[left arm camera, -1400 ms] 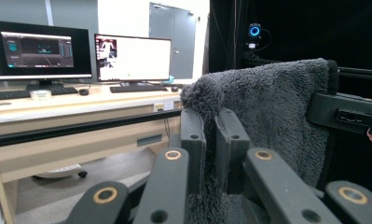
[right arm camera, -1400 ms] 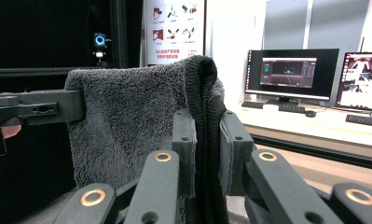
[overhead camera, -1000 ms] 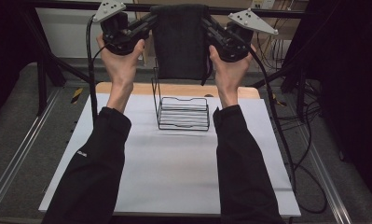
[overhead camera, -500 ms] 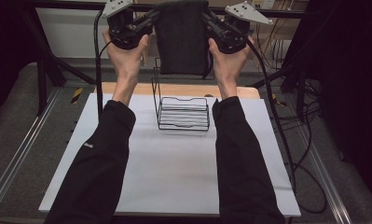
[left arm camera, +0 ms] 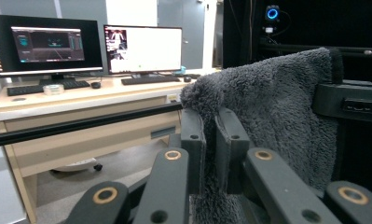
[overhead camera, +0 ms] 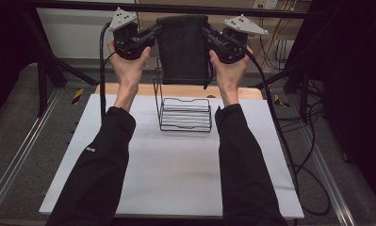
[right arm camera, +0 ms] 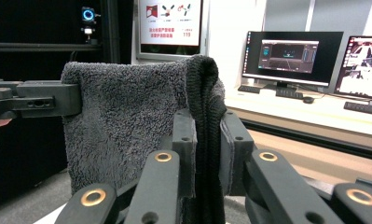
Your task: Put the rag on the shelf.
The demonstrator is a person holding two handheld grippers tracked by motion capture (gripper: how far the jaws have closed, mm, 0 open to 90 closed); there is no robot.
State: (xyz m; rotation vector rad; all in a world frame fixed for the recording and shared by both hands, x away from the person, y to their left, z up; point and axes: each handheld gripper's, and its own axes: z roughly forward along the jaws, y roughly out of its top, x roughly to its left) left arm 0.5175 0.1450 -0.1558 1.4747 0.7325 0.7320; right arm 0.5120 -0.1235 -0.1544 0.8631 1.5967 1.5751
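- The towel (overhead camera: pixel 183 49) is dark grey and fluffy. It hangs flat and upright in the air, stretched between the two grippers, above the far edge of the surface (overhead camera: pixel 176 174).
- The left gripper (overhead camera: pixel 156 32) is clenched on the towel's upper left corner. In the left gripper view its jaws pinch a fold of the pile (left arm camera: pixel 267 116) between them.
- The right gripper (overhead camera: pixel 205 32) is clenched on the upper right corner. In the right gripper view the towel's thick hem (right arm camera: pixel 204 112) runs down between its jaws.
- Each gripper sits in a raised hand, left (overhead camera: pixel 128 66) and right (overhead camera: pixel 230 70), with dark sleeves running back to the near edge of the surface.
- Both grippers point inward toward each other, at about the same height.
- A black wire rack (overhead camera: pixel 184 113) stands on the surface near the middle of the far edge, below the towel and apart from it. Its tall back frame rises just behind the towel's lower edge.
- The surface is covered in white, with a wooden strip (overhead camera: pixel 176 90) showing along the far edge.
- Cables (overhead camera: pixel 270 108) trail from the grippers, the right one looping off past the right edge.
- Beyond the towel, the gripper views show a desk with monitors (left arm camera: pixel 141 49) and a keyboard.
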